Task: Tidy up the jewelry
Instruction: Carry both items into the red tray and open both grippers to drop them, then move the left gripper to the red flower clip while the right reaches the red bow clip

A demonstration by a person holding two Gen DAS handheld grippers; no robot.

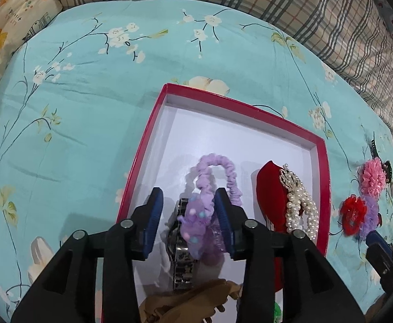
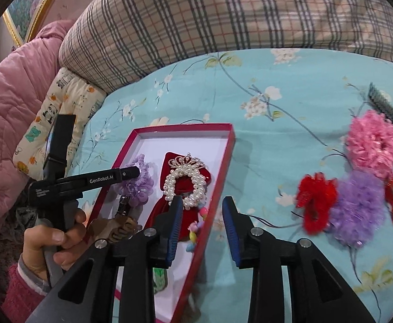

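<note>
A red-rimmed box [image 1: 239,105] with a white floor lies on the turquoise floral sheet. Inside it are a lilac scrunchie [image 1: 215,161], a dark metal watch [image 1: 181,258], a red velvet holder [image 1: 269,185] and a pearl bracelet with a small crown [image 1: 301,207]. My left gripper [image 1: 189,192] hangs over the box with its jaws apart. The scrunchie's fuzzy end lies between the pads, with a gap on the left side. In the right wrist view my right gripper [image 2: 202,199] stands open and empty above the box's right rim [image 2: 223,172], beside the pearl bracelet [image 2: 185,180].
On the sheet right of the box lie a pink flower clip [image 2: 374,142], a red one [image 2: 316,199], a purple one [image 2: 358,207] and a black comb [image 2: 390,107]. A plaid pillow [image 2: 196,21] lines the far edge. A brown cloth [image 1: 196,301] sits at the box's near end.
</note>
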